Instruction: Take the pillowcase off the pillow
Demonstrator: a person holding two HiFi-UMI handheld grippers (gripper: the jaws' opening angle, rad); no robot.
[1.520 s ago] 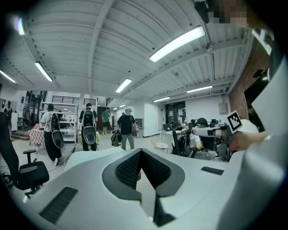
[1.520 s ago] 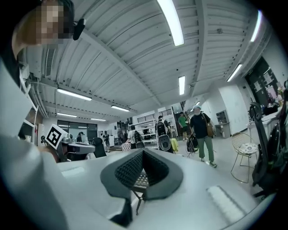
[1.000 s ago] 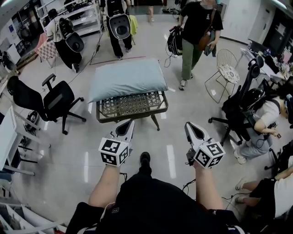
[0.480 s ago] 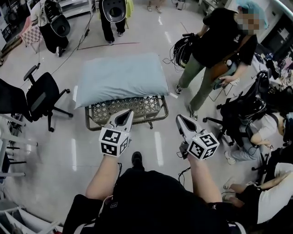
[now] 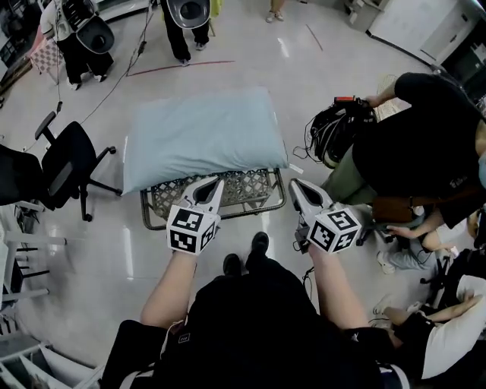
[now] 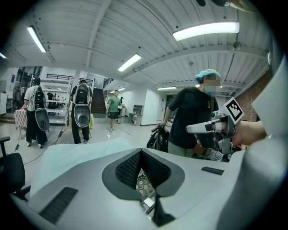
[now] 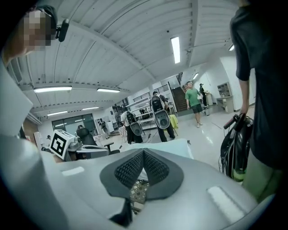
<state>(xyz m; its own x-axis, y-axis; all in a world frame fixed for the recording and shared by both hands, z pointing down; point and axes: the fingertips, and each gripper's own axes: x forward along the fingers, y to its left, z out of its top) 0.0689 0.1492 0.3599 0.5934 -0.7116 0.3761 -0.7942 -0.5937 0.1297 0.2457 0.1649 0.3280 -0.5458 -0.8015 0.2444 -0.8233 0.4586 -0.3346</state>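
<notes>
A light blue pillow (image 5: 203,135) in its pillowcase lies on a low lattice-topped table (image 5: 244,188). My left gripper (image 5: 215,181) is shut and empty, its tip just short of the pillow's near edge over the table's front left. Level with it, my right gripper (image 5: 294,185) hangs shut and empty off the table's front right corner. In the left gripper view the pillow (image 6: 74,155) spreads beyond the closed left gripper (image 6: 141,151), and the right gripper (image 6: 210,127) shows at the right. In the right gripper view the pillow (image 7: 175,146) lies past the closed right gripper (image 7: 143,151).
A person in black (image 5: 425,144) stands close on the right, with a black backpack (image 5: 338,135) beside the table. A black office chair (image 5: 67,163) stands left of the table. Seated people (image 5: 444,334) are at the right. People wearing backpack rigs (image 5: 186,19) stand beyond.
I have walked up to the table, so both grippers are now at its front edge. The person in black has walked from the far side to close on my right.
</notes>
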